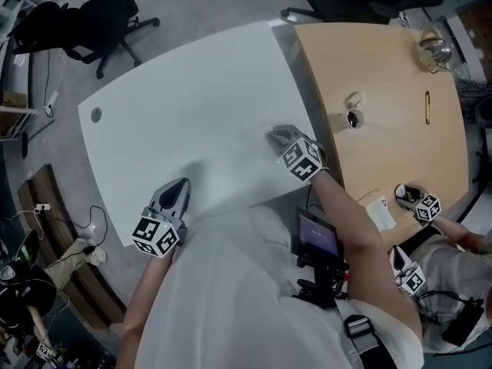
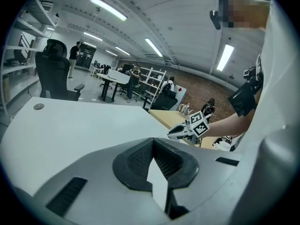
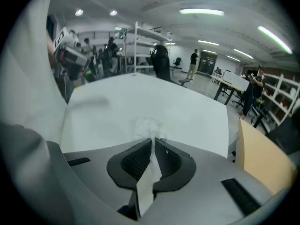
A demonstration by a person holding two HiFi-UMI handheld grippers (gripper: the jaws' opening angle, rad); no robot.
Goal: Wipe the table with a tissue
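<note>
Past the far left corner of the white table point(image 1: 192, 106) a black office chair point(image 1: 100, 21) stands on the grey floor, and just inside the table's left edge there is a small round cable port point(image 1: 95, 114). My left gripper point(image 1: 181, 183) sits at the table's near edge, tilted a little downward over the bare top. Its jaws are drawn together at the tips and I see nothing pinched between them. Further along, near the table's right edge, my right gripper point(image 1: 274, 135) points steeply down at the surface with its jaws clamped on the tissue point(image 3: 147, 124). A crumpled white tuft pokes out past the tips and rests against the table top, while a flat strip of it runs back between the pads. Butted against the white table's right side is a wooden table point(image 1: 384, 75), and at that table's near corner another person's marker-cubed gripper point(image 1: 419, 202) shows — well away from the white table and from my own two grippers.
</note>
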